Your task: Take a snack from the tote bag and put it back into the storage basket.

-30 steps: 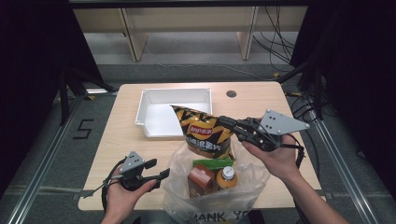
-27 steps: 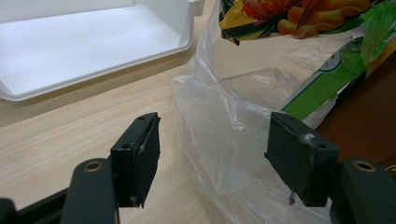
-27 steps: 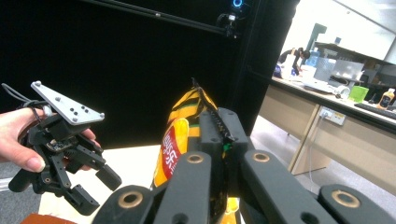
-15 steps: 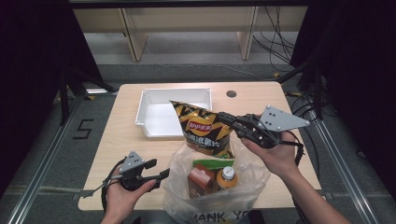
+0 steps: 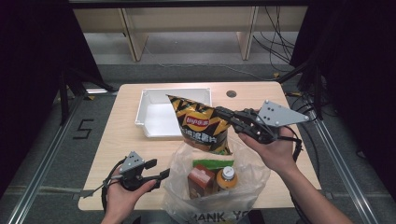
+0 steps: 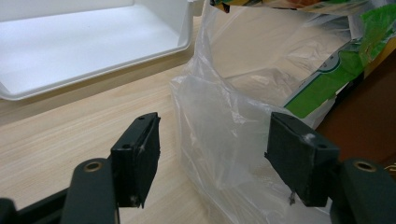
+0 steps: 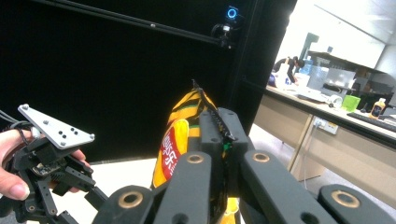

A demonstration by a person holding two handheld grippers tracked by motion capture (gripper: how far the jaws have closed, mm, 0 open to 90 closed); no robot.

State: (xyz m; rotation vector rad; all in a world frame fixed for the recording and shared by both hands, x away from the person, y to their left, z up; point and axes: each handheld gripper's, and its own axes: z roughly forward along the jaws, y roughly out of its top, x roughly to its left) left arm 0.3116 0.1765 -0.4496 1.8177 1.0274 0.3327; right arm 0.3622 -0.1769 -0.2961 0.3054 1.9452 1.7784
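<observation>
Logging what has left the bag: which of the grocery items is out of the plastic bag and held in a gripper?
The yellow-and-black chip bag, clamped by the right gripper above the plastic bag. The brown carton and bottle sit inside.

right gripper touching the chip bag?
Touching. The right gripper view shows the right gripper with its jaws clamped on the chip bag edge, no gap.

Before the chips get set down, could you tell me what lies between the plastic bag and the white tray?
Bare tabletop between plastic bag and white tray, seen in the left gripper view.

One chip bag [image 5: 201,126], one plastic bag [image 5: 247,186], one white tray [image 5: 152,112], one bottle [image 5: 225,177], one brown carton [image 5: 200,179], two tongs.
</observation>
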